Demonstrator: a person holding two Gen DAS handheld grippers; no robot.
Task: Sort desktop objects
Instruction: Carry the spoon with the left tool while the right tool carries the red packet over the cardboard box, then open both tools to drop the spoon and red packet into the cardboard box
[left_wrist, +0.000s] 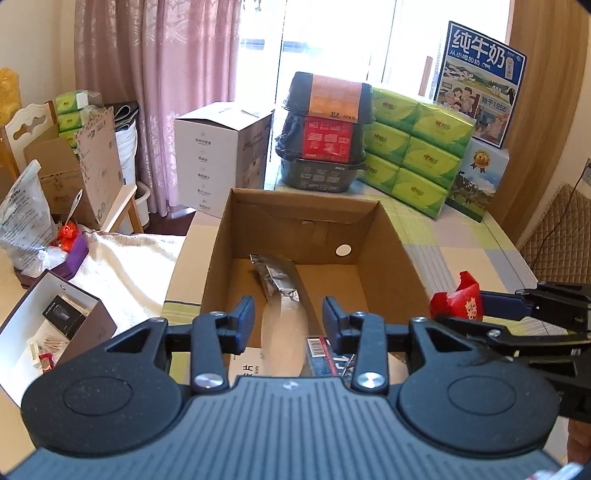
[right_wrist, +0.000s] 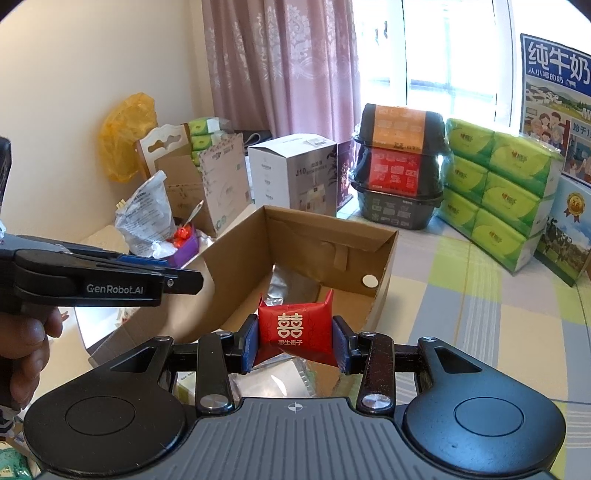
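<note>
A small red packet (right_wrist: 294, 332) printed with gold characters is clamped between the blue pads of the right gripper (right_wrist: 294, 338), whose jaws are closed on its two sides. It is held just short of the near right corner of the open cardboard box (right_wrist: 376, 254), above the rim. Ahead of the jaws the box interior lies open; beyond its far wall the bench (right_wrist: 461, 295) is walled off by stacked black containers (right_wrist: 399, 166) and green tissue packs (right_wrist: 498, 192).

The left gripper (left_wrist: 288, 321) is seen with its jaws parted and nothing between them, poised over the near edge of the box. Directly ahead of them, on the box floor, a silver foil pouch (left_wrist: 275, 277) is laid, with a clear wrapped item (left_wrist: 284, 332) partly hidden behind the pads. To the right of these jaws, open checked bench surface runs to the far edge. To the left, a white cloth (left_wrist: 125, 258) and an opened gift box (left_wrist: 55, 325) crowd the space.

A barcoded pack (left_wrist: 325, 354) below the left jaws is cut off by the gripper body. The hand (right_wrist: 26, 347) on the left gripper is only partly shown.
</note>
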